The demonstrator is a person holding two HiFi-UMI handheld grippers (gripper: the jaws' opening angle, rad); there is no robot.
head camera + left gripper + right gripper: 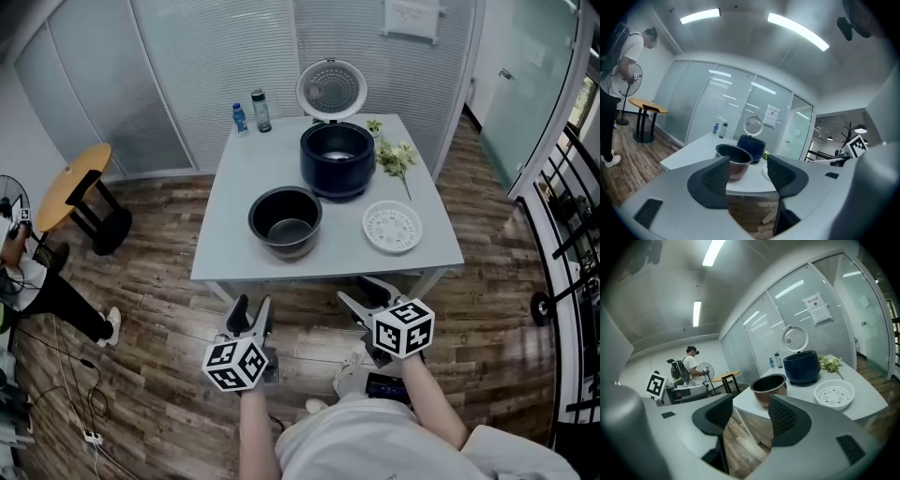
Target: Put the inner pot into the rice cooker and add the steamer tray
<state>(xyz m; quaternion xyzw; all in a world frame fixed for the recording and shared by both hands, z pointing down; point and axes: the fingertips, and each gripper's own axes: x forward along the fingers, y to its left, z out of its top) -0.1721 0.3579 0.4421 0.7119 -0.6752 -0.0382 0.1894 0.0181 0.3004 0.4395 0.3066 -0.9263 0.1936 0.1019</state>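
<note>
A dark rice cooker [337, 159] stands at the back of the grey table [244, 178] with its round lid [331, 91] raised. The metal inner pot [285, 221] sits in front of it, nearer the table's front edge. A white perforated steamer tray [392, 226] lies to the pot's right. My left gripper [250, 314] and right gripper [367, 298] hang open and empty over the floor, short of the table's near edge. In the left gripper view the pot [735, 161] shows between the jaws. The right gripper view shows the pot [768, 386], cooker [802, 366] and tray [834, 393].
Two bottles [251, 113] stand at the table's back left, and a sprig of flowers [392, 153] lies by the cooker. A round wooden side table [77, 187] is off to the left. A person [691, 366] stands beside a fan further away. Glass walls ring the room.
</note>
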